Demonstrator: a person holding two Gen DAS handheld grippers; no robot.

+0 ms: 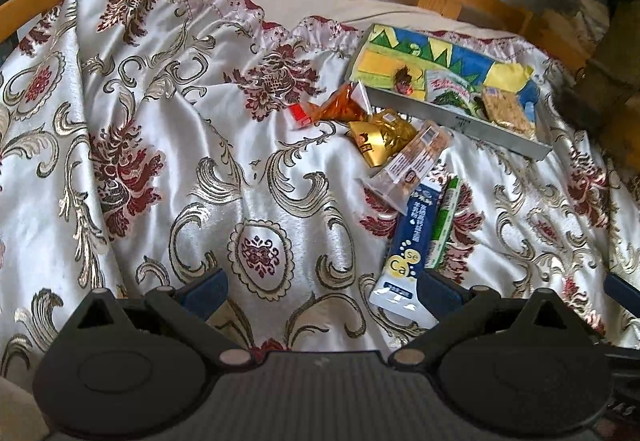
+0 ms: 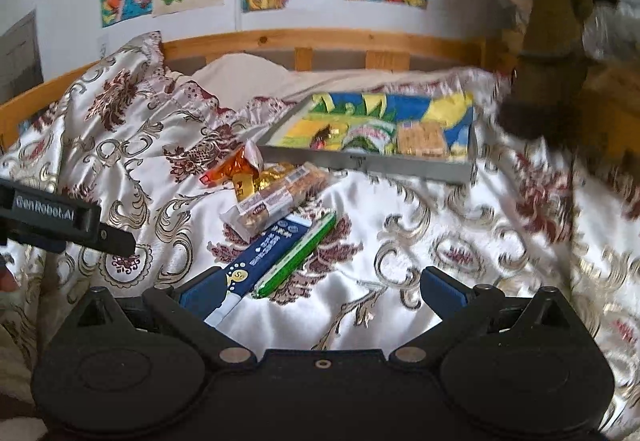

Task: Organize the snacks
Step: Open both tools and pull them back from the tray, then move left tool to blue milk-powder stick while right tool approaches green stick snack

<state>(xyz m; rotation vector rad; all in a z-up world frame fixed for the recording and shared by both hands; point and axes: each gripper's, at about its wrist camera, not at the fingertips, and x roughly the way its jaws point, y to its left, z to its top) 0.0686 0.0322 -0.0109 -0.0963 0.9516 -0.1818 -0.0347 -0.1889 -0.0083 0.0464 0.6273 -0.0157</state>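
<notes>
Lying on the bedspread (image 1: 132, 145), the blue packet (image 1: 406, 241) runs its long axis 7 to 1 o'clock, green bar (image 1: 442, 229) parallel just beside it. Left tool (image 1: 322, 291) spread, empty; open cloth fills 9 to 12. Right tool (image 2: 320, 287) spread, empty, left finger touching the packet. Snack pile (image 2: 260, 185) at 11, gray tray (image 2: 368, 161) at 12, against the wooden bed rail (image 2: 320, 39).

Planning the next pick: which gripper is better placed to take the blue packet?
Right, probably. The blue packet lies just inside the open right gripper, beside its left finger. The left gripper, also open, has it at its right finger's edge.
</notes>
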